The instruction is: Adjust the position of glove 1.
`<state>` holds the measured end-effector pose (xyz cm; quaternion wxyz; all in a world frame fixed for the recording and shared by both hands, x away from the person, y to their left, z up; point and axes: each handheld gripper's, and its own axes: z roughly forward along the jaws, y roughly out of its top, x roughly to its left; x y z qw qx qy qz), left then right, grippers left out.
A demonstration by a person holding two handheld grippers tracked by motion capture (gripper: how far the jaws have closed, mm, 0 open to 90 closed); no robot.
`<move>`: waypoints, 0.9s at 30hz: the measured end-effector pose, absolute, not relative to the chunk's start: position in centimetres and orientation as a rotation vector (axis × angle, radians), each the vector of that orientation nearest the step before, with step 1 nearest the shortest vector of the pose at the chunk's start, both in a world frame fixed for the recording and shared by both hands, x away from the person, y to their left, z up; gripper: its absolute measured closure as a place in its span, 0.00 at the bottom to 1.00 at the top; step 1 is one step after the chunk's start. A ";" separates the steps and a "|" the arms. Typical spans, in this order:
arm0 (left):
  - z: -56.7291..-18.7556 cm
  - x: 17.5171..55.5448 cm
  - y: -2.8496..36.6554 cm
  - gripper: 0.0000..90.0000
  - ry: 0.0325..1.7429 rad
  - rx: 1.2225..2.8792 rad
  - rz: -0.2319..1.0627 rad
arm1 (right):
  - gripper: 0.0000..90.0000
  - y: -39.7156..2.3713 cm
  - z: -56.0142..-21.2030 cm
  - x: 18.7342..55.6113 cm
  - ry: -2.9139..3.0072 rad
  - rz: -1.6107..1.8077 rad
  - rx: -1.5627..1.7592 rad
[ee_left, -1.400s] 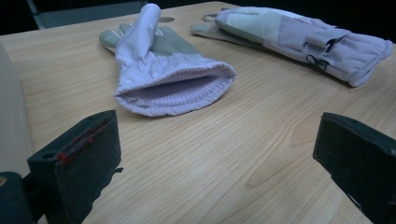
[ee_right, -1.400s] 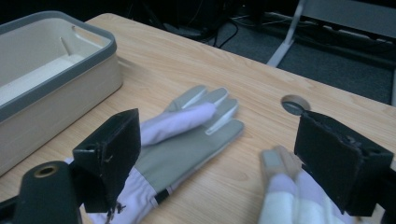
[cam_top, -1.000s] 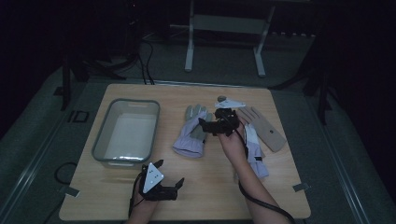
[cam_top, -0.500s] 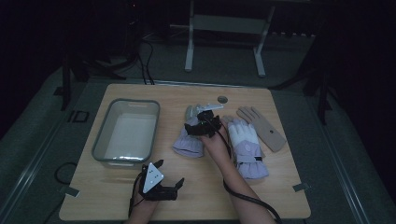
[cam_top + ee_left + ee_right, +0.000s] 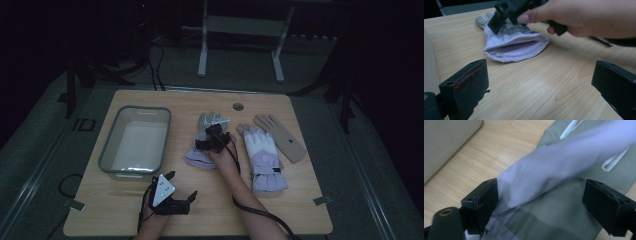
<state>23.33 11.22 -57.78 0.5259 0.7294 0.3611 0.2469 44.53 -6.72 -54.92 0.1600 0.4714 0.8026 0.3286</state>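
Observation:
A lavender and grey-green ski glove (image 5: pixel 200 156) lies palm down in the middle of the table, its knit cuff (image 5: pixel 516 47) open toward me. My right gripper (image 5: pixel 211 139) hovers low over its back, open, with a jaw on each side of the fabric (image 5: pixel 544 175); whether the pads touch it I cannot tell. A matching lavender and white glove (image 5: pixel 262 157) lies to the right. A tan glove (image 5: pixel 281 136) lies beside that one. My left gripper (image 5: pixel 181 186) rests near the front edge, open and holding nothing, aimed at the cuff.
A grey plastic bin (image 5: pixel 106 156) stands at the left of the wooden table (image 5: pixel 300 210); its corner (image 5: pixel 446 142) is close to the glove. A round cable hole (image 5: pixel 238 106) sits near the far edge. The right gripper's cable (image 5: pixel 260 215) trails across the front.
My right gripper has moved left, from above the two right-hand gloves to over the left glove. The lavender and white glove now lies flat. The left gripper has stayed put.

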 end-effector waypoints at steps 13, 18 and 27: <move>-57.8 23.3 11.1 0.01 0.860 1.746 0.597 | 0.82 -6.9 -54.5 44.5 2.375 0.893 1.233; -57.8 23.3 11.2 0.01 0.861 1.747 0.594 | 0.89 -7.2 -53.2 44.3 2.393 0.900 1.210; -57.8 23.3 11.2 0.01 0.865 1.746 0.595 | 0.89 -9.1 -48.5 41.4 2.408 0.978 1.027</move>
